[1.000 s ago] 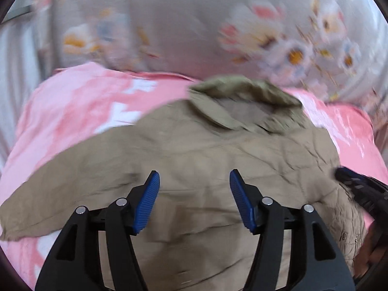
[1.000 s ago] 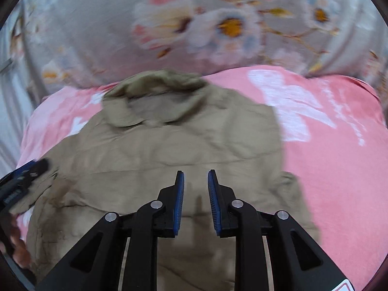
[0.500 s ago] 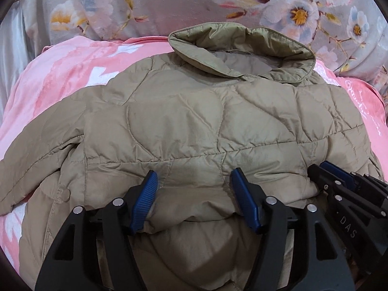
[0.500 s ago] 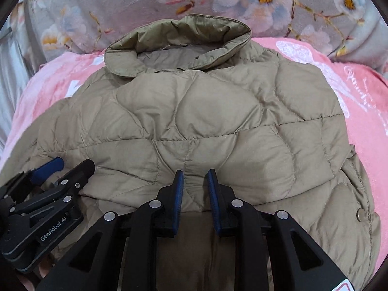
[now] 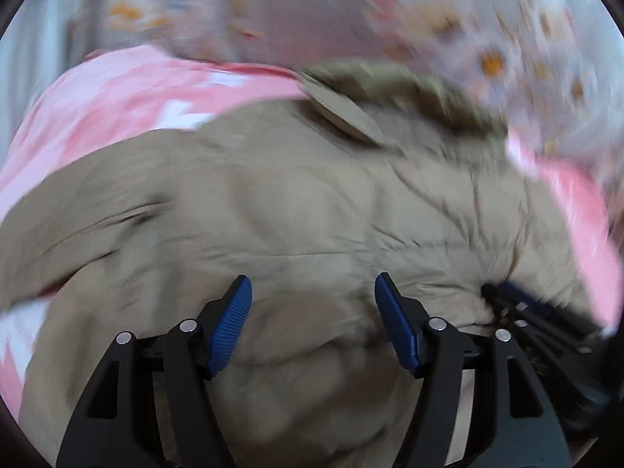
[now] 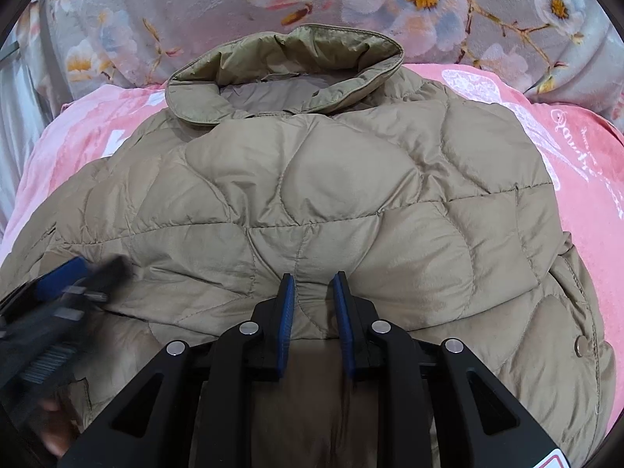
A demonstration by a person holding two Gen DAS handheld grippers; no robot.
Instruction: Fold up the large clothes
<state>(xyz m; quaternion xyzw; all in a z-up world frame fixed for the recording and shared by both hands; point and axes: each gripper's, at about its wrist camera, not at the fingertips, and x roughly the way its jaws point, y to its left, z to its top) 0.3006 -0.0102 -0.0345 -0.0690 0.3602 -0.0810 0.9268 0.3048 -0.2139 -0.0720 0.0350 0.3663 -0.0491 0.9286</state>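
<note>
A tan quilted jacket (image 6: 312, 202) lies folded on a pink blanket (image 6: 585, 179), collar (image 6: 288, 74) toward the flowered cover (image 6: 195, 7). The right gripper (image 6: 313, 300) pinches the folded edge, jaws nearly together on the fabric; the left gripper (image 5: 313, 304) hovers with jaws spread, holding nothing. A neat fold likely calls for keeping that edge square and pressing out trapped air

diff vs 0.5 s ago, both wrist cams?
The left hand-held gripper is now in motion: its view is blurred and the jacket collar has shifted right in it. Its jaws are as wide open as before. The right hand-held gripper stays pinching the folded hem; the jacket lies unchanged on the pink blanket.
</note>
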